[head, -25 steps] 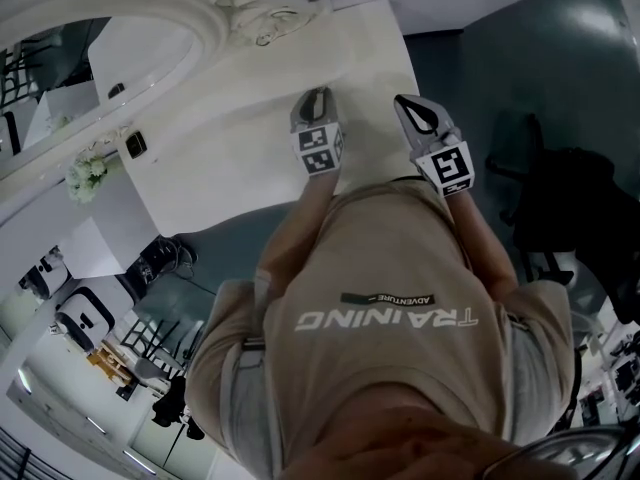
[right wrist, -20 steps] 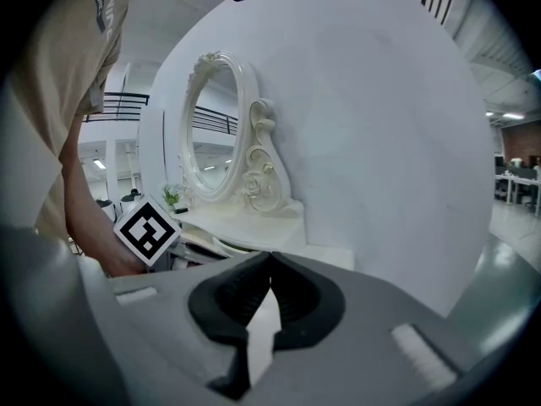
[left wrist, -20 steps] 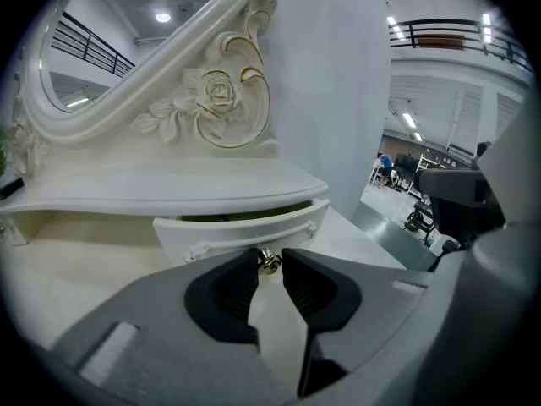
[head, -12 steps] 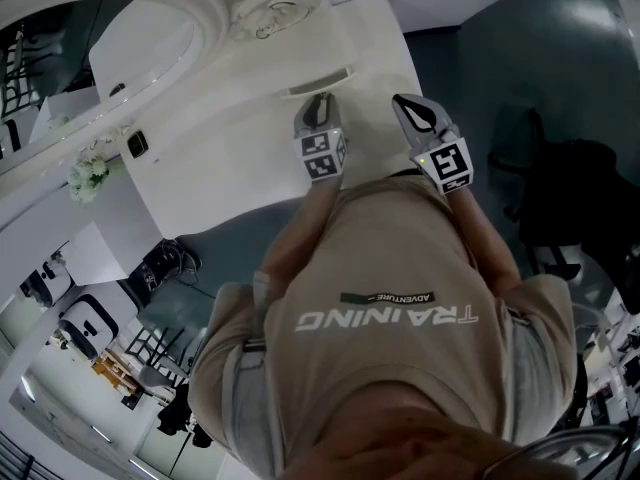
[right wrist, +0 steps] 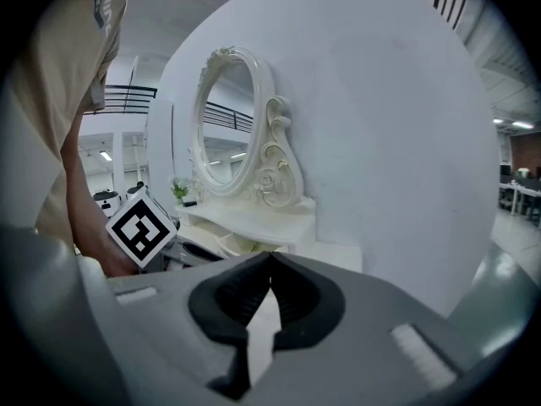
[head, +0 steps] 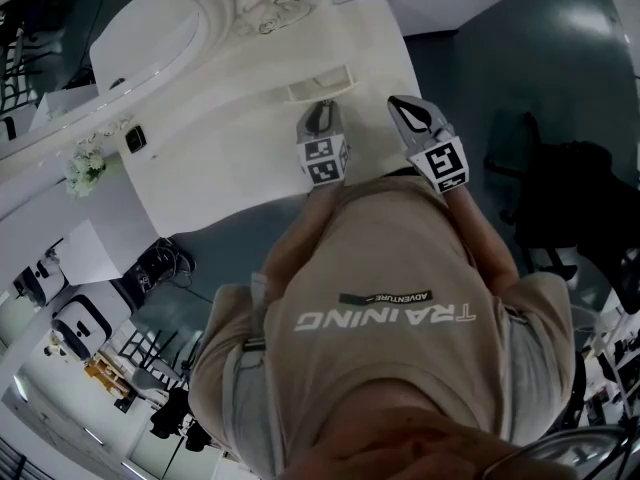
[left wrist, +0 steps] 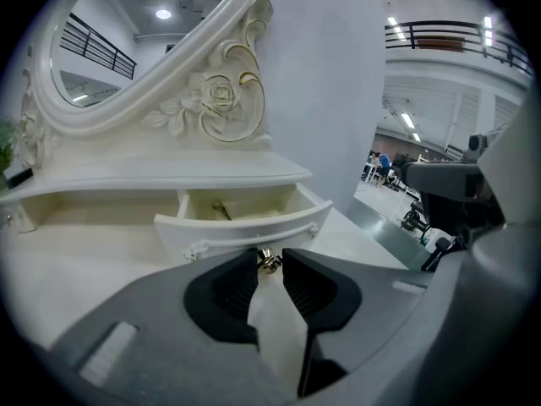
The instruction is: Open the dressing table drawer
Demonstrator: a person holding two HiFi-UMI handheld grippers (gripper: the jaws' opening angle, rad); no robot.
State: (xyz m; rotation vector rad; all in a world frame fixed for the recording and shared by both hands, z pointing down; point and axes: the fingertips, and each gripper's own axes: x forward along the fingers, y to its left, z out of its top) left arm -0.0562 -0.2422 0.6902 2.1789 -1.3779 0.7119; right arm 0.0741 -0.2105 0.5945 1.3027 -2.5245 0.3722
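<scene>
One drawer (left wrist: 245,229) open, left claw (left wrist: 270,254) pinching one knob (left wrist: 269,261), right claw (right wrist: 270,255) closed

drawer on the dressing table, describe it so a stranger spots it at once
Find the white dressing table with the oval mirror. Under the shelf below the mirror's carved rose sits the drawer. It stands pulled out, curved front, its small brass knob clamped in the left gripper.
</scene>
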